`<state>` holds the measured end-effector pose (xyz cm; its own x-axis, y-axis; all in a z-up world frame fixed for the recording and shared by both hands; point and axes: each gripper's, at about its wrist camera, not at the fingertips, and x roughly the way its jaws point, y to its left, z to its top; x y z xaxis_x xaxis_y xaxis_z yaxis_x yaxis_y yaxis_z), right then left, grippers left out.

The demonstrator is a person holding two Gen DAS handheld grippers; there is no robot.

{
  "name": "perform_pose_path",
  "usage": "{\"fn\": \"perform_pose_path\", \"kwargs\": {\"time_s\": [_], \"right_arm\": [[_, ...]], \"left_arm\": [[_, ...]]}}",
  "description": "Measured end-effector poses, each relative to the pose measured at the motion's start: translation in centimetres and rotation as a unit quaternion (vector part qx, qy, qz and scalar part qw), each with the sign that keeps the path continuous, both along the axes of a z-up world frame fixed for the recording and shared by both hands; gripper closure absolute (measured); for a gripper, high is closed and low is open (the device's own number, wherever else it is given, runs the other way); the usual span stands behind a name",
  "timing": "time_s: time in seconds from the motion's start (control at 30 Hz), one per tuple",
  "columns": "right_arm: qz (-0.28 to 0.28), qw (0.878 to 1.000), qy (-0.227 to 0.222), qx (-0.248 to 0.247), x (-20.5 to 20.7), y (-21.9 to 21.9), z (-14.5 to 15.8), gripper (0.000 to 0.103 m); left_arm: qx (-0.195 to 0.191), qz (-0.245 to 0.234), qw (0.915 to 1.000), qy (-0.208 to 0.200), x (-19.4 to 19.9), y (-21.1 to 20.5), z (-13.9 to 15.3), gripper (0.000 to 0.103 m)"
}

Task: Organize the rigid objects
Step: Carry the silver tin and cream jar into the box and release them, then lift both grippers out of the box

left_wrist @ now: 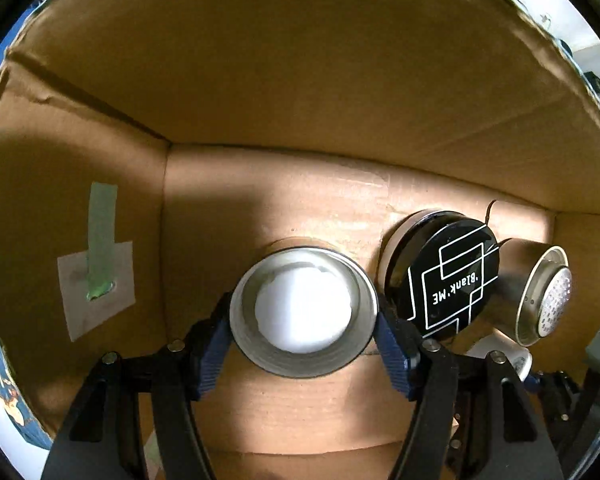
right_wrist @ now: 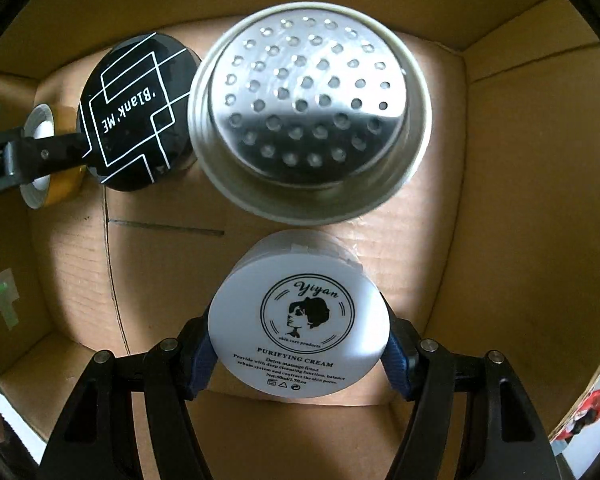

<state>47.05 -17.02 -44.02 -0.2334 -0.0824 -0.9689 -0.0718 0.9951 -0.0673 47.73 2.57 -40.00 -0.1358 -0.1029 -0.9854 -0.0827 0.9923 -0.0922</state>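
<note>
You're working down inside the cardboard box [right_wrist: 520, 160], both arms at once. The perforated steel cup [right_wrist: 310, 112] sits at the back, the black Blank.ME compact [right_wrist: 136, 112] just left of it. Your left gripper [left_wrist: 304, 340] has its jaws clamped on the open metal tin [left_wrist: 304, 312], close beside the compact. Your right gripper [right_wrist: 298, 354] is clamped on the white cream jar [right_wrist: 300, 324], in front of the cup. Lower each flat onto bare floor, then release gently so neither nudges a neighbour.

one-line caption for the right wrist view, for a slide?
Right gripper clamps a white Yiyan cream jar inside a cardboard box, below a perforated metal cup and black Blank.ME compact.
</note>
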Motion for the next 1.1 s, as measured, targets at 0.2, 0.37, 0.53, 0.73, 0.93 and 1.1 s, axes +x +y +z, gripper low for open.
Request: {"fn": "perform_pose_path", "kwargs": {"time_s": [0.2, 0.37, 0.53, 0.73, 0.93, 1.1], "right_arm": [[-0.003, 1.0, 0.008, 0.006, 1.3, 0.7, 0.8, 0.016], [-0.005, 1.0, -0.002, 0.023, 0.3, 1.2, 3.2, 0.003], [-0.009, 0.999, -0.03, 0.031, -1.0, 1.6, 5.9, 0.0], [-0.02, 0.997, -0.071, 0.037, -3.1, 1.4, 9.7, 0.0], [-0.026, 0.993, -0.102, 0.051, -6.0, 0.6, 13.0, 0.0], [-0.023, 0.989, -0.136, 0.051, -8.3, 0.5, 15.4, 0.0]], "left_arm": [[-0.003, -0.004, 0.9999, 0.009, 0.2, -0.1, 1.0, 0.021], [-0.013, -0.002, 0.9999, -0.008, -1.1, -0.2, 3.2, 0.01], [-0.006, -0.004, 0.9983, -0.058, -4.6, -0.6, 6.6, 0.002], [0.0, 0.0, 0.994, -0.109, -8.0, 0.3, 10.7, 0.002], [0.002, 0.004, 0.9879, -0.155, -10.6, 1.1, 14.6, 0.002], [0.005, 0.003, 0.9834, -0.181, -13.8, 0.9, 16.8, 0.002]]}}
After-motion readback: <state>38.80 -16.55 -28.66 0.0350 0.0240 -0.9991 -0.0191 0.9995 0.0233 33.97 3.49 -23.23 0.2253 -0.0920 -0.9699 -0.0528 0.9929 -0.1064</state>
